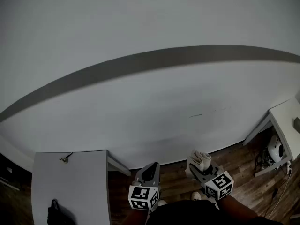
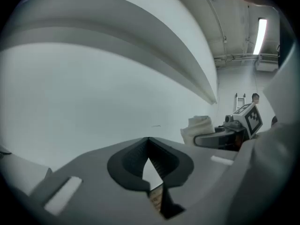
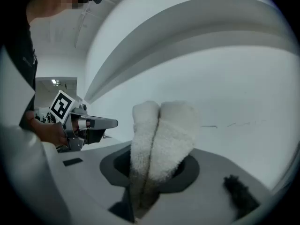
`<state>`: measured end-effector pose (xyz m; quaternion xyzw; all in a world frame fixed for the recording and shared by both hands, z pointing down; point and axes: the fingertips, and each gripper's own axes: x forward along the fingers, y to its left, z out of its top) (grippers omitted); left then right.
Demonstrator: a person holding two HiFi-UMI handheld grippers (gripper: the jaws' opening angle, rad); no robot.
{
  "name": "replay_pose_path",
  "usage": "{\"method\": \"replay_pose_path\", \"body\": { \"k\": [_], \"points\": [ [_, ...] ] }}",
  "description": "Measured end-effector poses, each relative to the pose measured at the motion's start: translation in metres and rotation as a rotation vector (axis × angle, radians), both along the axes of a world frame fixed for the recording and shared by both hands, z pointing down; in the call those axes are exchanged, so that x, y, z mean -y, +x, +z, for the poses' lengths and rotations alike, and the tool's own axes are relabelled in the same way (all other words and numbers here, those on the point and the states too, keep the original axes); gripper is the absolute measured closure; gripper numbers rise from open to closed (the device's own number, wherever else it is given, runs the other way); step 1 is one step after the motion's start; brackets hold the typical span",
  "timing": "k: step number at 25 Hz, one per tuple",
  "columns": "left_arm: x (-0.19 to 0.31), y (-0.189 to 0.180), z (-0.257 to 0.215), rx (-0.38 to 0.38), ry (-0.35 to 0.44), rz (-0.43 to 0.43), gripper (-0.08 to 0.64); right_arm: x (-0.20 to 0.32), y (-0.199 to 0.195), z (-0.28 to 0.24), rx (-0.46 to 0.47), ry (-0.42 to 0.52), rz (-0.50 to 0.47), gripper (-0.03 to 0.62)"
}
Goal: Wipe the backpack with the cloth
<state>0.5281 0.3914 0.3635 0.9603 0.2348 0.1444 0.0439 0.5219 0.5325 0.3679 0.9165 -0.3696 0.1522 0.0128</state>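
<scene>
While the two tools are held over the brown wood-plank floor (image 1: 176,177), past the right edge of the white rectangular tabletop (image 1: 75,182), neither one reaches the work.

**Left.** The grey left hand-held gripper (image 2: 149,144) has its jaws pressed together at the tips. Nothing lies between them, and only a small diamond of wall and floor shows through behind the tips.

**Right.** The grey right hand-held gripper (image 1: 204,170) pinches a folded white terry cloth (image 3: 161,139). The cloth stands up out of the jaws in two thick rounded lobes, and its lower end is squeezed in the throat of the jaws.

**Both.** They lie side by side and apart, tips pointing at the white wall with a broad grey stripe (image 1: 154,60).

**Task item.** The black backpack (image 1: 57,213) sits at the near end of the tabletop, left of its middle and well apart from both tools. It shows only as a dark shape with a small loop on top — partly cut off by the frame.

**Surroundings.** A small dark object with a thin wire (image 1: 65,159) lies by the tabletop's far edge. A second white tabletop (image 1: 287,123) stands at the far right, with a rounded white object (image 1: 275,149) on the floor beneath it.
</scene>
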Motion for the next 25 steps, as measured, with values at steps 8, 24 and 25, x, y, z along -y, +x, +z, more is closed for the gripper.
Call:
{"method": "replay_pose_path", "body": {
  "k": [8, 24, 25],
  "points": [
    [0.013, -0.009, 0.001, -0.006, 0.008, 0.001, 0.552, 0.016, -0.009, 0.003, 0.005, 0.003, -0.002, 0.495],
    [0.065, -0.034, 0.008, -0.009, 0.037, -0.059, 0.552, 0.08, -0.027, 0.017, 0.02, 0.021, -0.104, 0.495],
    [0.07, -0.037, 0.009, -0.011, 0.04, -0.069, 0.552, 0.086, -0.028, 0.018, 0.019, 0.021, -0.12, 0.495]
  ]
}}
